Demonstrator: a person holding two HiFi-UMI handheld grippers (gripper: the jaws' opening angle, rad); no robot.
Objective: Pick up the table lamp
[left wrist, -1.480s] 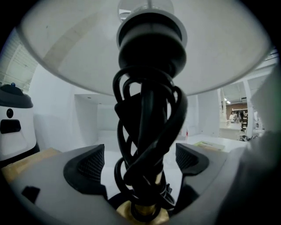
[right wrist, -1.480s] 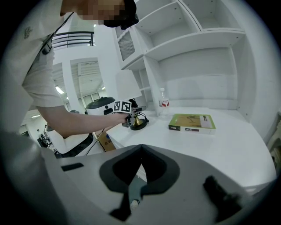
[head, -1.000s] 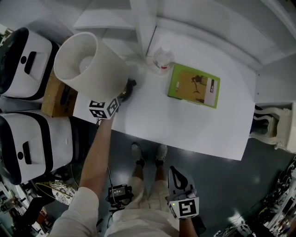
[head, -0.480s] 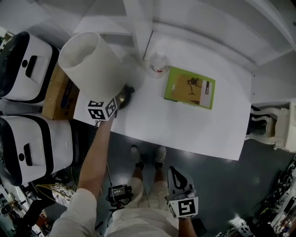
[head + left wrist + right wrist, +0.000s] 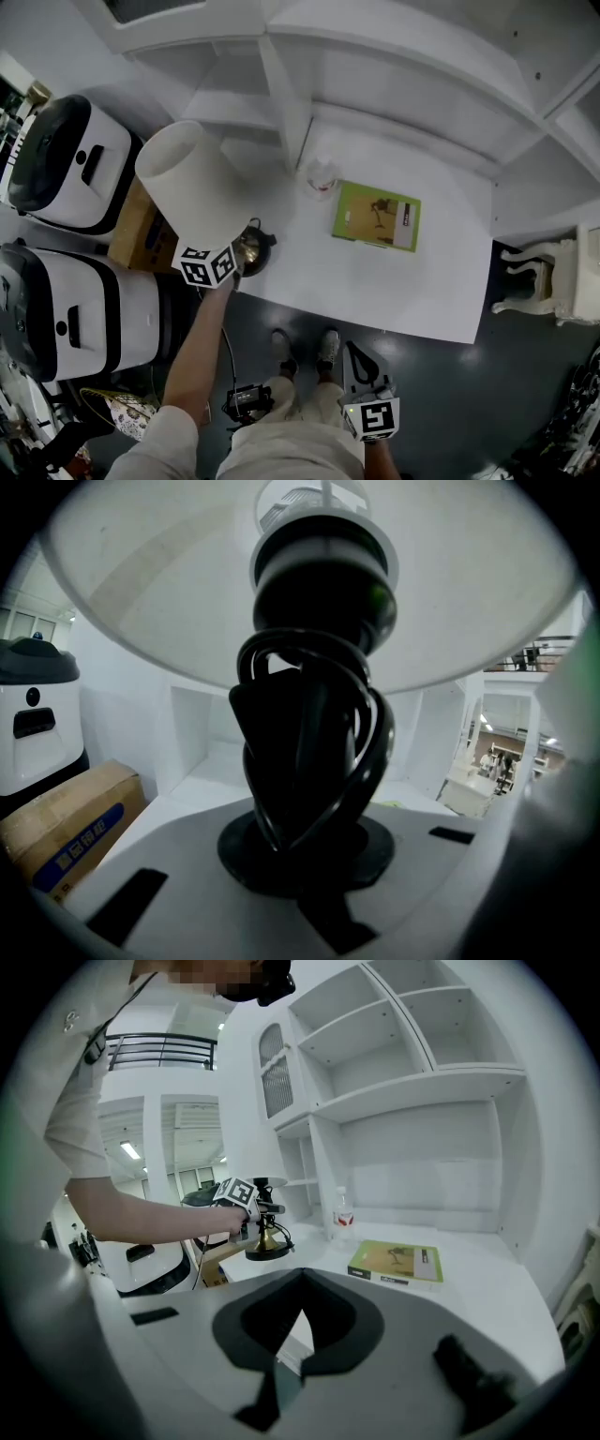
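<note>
Here, left gripper (image 5: 243,253) pinching the table lamp (image 5: 192,183) by its cord-wound stem, right gripper (image 5: 353,359) jaws pressed together, empty, red-labelled bottle (image 5: 320,175), green book (image 5: 376,215), cardboard box (image 5: 66,822) with blue print, illegible.

A green book (image 5: 375,216) lies on the white table (image 5: 403,291), with a bottle (image 5: 321,176) near it. Left of the table sit a cardboard box (image 5: 136,234) and two white machines (image 5: 66,164).

The head view looks steeply down from high over the white rectangular tabletop (image 5: 375,281), the left gripper view sits close under the white-shaded, black-stemmed table lamp (image 5: 309,752), and the right gripper view, farther back, looks across it, sharing the flat green book (image 5: 397,1262) with the head view
</note>
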